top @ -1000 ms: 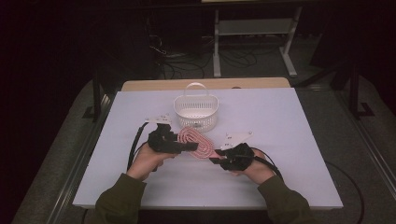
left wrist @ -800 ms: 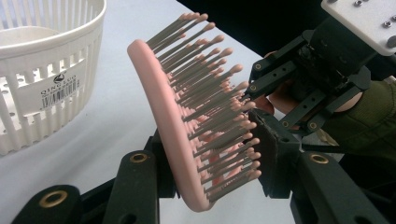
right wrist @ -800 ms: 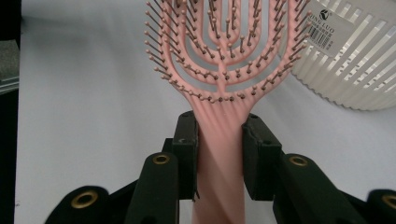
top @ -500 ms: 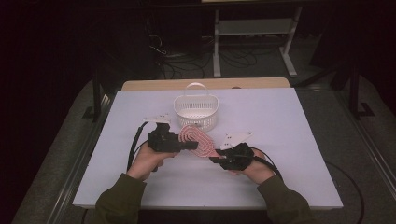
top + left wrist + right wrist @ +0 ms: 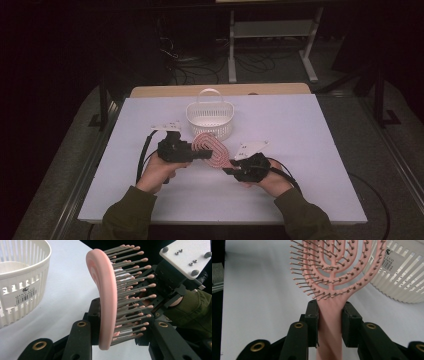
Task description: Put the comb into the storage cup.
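A pink hairbrush [image 5: 212, 147] with grey bristles hangs above the table between both grippers, just in front of a white slotted basket [image 5: 210, 117]. My right gripper [image 5: 330, 312] is shut on the brush's handle [image 5: 329, 322]; in the high view this right gripper [image 5: 227, 170] sits at the brush's near end. My left gripper [image 5: 122, 315] is closed around the head of the brush [image 5: 105, 290], one pad on the pink back and the other on the bristle side. From above, the left gripper [image 5: 204, 154] reaches in from the left.
The basket [image 5: 20, 277] stands a short way beyond the brush, its handle upright. The white table [image 5: 310, 130] has free room left and right of the hands. A metal shelf frame [image 5: 270, 30] and cables lie on the floor beyond the table.
The brush has been lifted and its head has swung up toward the basket. The left gripper has moved in a little to the right, along the head.
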Action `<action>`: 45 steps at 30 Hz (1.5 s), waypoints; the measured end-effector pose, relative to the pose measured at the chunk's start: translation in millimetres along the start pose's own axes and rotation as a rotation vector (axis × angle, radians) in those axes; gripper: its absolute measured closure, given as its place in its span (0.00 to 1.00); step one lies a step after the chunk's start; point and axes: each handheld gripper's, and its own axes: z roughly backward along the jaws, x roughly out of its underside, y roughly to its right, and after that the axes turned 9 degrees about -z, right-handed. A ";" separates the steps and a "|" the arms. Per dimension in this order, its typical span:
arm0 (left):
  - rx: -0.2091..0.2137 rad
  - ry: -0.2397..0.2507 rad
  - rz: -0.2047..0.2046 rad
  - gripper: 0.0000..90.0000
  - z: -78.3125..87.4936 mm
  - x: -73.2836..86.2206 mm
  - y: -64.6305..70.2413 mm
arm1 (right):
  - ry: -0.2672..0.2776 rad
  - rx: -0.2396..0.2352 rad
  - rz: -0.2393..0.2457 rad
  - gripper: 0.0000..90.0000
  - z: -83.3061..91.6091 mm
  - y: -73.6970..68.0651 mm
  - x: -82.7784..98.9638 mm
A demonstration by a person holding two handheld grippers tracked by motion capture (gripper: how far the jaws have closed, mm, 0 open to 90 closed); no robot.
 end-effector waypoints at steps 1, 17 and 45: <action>0.000 0.001 0.000 0.73 0.0 -0.1 0.1 | 0.000 0.001 0.001 0.77 -0.1 0.0 0.0; 0.007 0.022 0.007 0.73 1.4 -0.3 0.6 | 0.032 -0.020 -0.062 0.55 -0.4 4.2 0.4; -0.023 0.066 0.028 0.73 14.5 -0.3 -4.2 | 0.030 0.045 -0.199 0.00 12.9 18.7 20.5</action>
